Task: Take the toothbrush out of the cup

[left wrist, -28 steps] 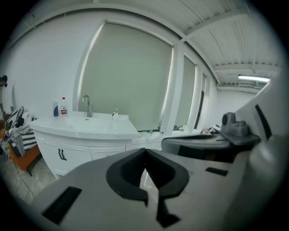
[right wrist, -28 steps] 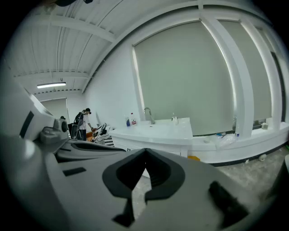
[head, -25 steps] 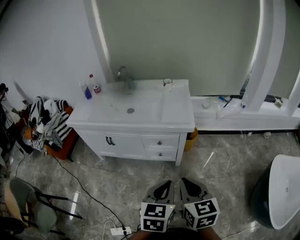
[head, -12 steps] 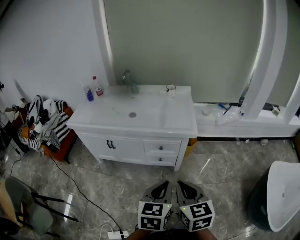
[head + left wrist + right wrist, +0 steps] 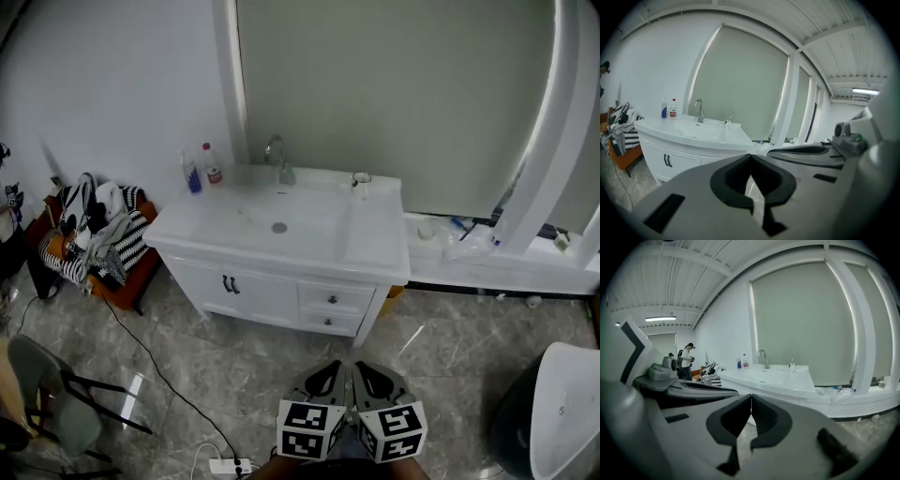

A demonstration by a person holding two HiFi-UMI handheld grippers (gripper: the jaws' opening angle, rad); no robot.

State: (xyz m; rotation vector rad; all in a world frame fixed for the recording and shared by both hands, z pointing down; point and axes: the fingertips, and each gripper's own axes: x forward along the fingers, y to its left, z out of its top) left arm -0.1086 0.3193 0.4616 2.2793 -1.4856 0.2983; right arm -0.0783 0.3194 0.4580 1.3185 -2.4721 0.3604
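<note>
Toothbrush cup [image 5: 361, 181] on the vanity surface [image 5: 375, 251] sits nearer than a second ago, yet left tongs [image 5: 331, 371] and right tongs [image 5: 367, 371], both closed and empty, are well short of it.

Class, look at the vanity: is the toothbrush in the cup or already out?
In, it seems: a thin stick rises from the cup on the vanity; too small to confirm.

White vanity cabinet [image 5: 262, 291] on grey marble floor [image 5: 441, 356], pale roller blind [image 5: 394, 94] behind, clothes-heaped orange seat [image 5: 129, 289] alongside.
</note>
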